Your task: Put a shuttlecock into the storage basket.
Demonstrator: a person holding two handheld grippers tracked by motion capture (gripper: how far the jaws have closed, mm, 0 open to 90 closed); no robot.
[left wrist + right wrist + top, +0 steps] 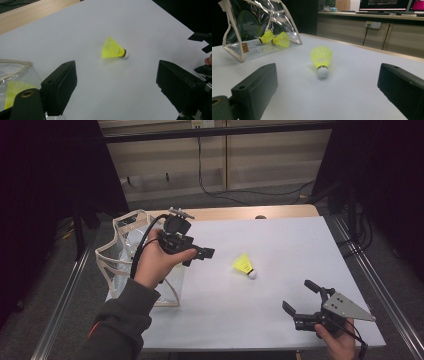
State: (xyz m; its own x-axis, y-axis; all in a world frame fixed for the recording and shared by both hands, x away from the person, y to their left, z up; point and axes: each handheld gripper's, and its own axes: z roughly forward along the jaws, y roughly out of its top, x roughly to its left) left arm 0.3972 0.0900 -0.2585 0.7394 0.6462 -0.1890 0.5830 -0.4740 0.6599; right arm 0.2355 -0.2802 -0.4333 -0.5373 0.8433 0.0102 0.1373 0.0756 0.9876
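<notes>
A yellow shuttlecock [244, 266] [113, 48] [321, 60] with a white cork lies on its side on the white table [280, 240], near the middle. My left gripper [201, 255] [116, 83] hovers open just left of it, above the clear bag [131, 251]. Near the front right edge my right gripper [299, 296] [324, 87] stands open and empty, its jaws pointed toward the shuttlecock. Two more yellow shuttlecocks [275, 38] lie inside the bag [259, 27].
The clear bag with cream trim stands at the table's left edge. A wooden strip [240, 213] runs along the far edge. Cables lie on the floor behind. Metal rails [370, 270] flank the table.
</notes>
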